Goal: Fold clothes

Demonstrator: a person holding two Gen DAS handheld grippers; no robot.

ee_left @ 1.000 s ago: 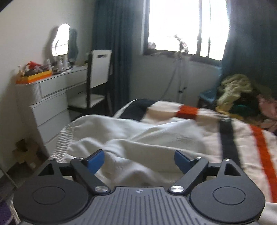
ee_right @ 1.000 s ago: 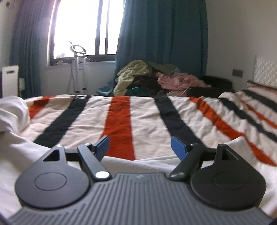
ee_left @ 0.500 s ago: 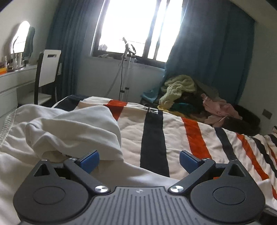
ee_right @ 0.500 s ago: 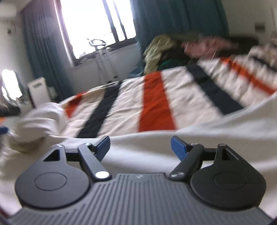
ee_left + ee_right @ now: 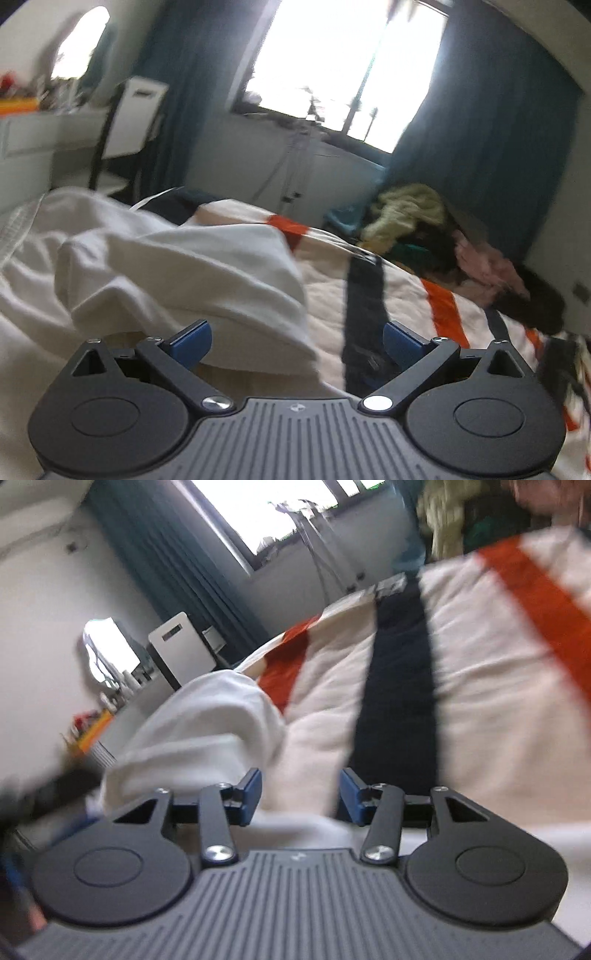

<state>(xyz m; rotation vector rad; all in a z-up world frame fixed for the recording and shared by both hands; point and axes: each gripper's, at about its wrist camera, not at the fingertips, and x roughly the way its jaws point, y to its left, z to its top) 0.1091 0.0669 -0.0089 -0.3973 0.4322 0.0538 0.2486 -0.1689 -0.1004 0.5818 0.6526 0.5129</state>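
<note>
A white garment (image 5: pixel 177 266) lies crumpled on the striped bedspread (image 5: pixel 369 295), bunched in a thick fold at the left. My left gripper (image 5: pixel 295 341) is open and empty, low over the garment's near edge. In the right wrist view the same white garment (image 5: pixel 199 723) lies at the left on the bedspread (image 5: pixel 480 686). My right gripper (image 5: pixel 300 795) is open, narrower than the left, with white cloth lying under and between its blue fingertips; nothing is clamped. Both views are tilted and blurred.
A heap of other clothes (image 5: pixel 424 221) lies at the far side of the bed below the blue curtains. A white dresser (image 5: pixel 40 140) with a mirror and a chair (image 5: pixel 133 118) stand at the left. A window (image 5: pixel 332 74) is behind.
Both grippers have swung and tilted, the right one turning left toward the bunched garment. The right gripper's fingers have come closer together. The left gripper has stayed wide open.
</note>
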